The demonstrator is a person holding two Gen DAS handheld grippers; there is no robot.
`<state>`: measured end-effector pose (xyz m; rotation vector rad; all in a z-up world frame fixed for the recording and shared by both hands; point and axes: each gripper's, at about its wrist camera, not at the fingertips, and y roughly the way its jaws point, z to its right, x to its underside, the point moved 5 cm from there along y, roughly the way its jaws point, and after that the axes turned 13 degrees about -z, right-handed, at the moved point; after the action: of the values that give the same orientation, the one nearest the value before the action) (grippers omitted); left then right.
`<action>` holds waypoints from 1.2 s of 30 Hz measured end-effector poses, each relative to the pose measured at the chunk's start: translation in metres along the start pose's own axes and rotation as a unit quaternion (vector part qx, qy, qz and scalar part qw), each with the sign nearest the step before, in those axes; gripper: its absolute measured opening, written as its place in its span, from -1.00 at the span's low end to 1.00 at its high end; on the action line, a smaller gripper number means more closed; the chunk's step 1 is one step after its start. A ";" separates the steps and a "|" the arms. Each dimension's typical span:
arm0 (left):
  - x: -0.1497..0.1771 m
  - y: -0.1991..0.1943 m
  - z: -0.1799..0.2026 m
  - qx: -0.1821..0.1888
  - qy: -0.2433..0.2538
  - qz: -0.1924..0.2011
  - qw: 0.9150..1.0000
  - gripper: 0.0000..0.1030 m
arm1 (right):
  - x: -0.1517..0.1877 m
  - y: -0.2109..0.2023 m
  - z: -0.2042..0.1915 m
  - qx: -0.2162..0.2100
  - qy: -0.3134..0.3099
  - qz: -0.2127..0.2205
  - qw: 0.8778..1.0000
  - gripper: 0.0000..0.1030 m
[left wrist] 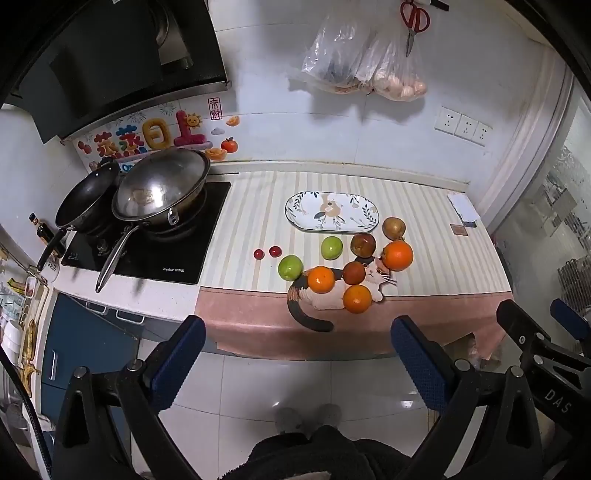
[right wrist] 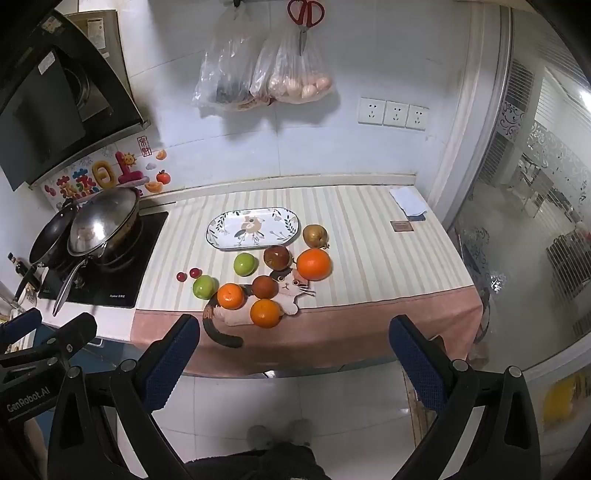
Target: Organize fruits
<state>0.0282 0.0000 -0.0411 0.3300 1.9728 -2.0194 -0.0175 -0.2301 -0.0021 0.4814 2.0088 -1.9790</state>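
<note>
An oval floral plate (left wrist: 332, 212) (right wrist: 253, 228) lies empty on the striped counter cloth. In front of it are three oranges, the largest (left wrist: 398, 255) (right wrist: 313, 264) at the right, two green fruits (left wrist: 331, 247) (right wrist: 245, 264), dark reddish fruits (left wrist: 363, 244) (right wrist: 276, 257), a brownish fruit (left wrist: 393, 228) (right wrist: 315, 235) and two small red fruits (left wrist: 274, 251) (right wrist: 195, 273). Some rest on a cat-shaped mat (left wrist: 376, 275) (right wrist: 291, 286). My left gripper (left wrist: 297, 338) and right gripper (right wrist: 293, 338) are open and empty, held back from the counter edge above the floor.
A black cooktop (left wrist: 147, 254) at the left holds a steel wok (left wrist: 162, 188) (right wrist: 105, 221) and a black pan (left wrist: 86, 199). Plastic bags (right wrist: 266, 74) and red scissors (right wrist: 304, 14) hang on the wall. A folded cloth (right wrist: 408, 201) lies at the counter's far right. A glass door (right wrist: 535, 221) stands to the right.
</note>
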 end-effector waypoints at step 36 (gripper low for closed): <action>-0.002 -0.013 0.004 -0.004 0.003 0.005 1.000 0.99 | -0.004 -0.011 0.007 -0.018 -0.001 0.003 1.000 1.00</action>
<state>0.0248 -0.0035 -0.0279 0.3443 1.9782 -2.0058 -0.0192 -0.2372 0.0092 0.4760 2.0343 -1.9361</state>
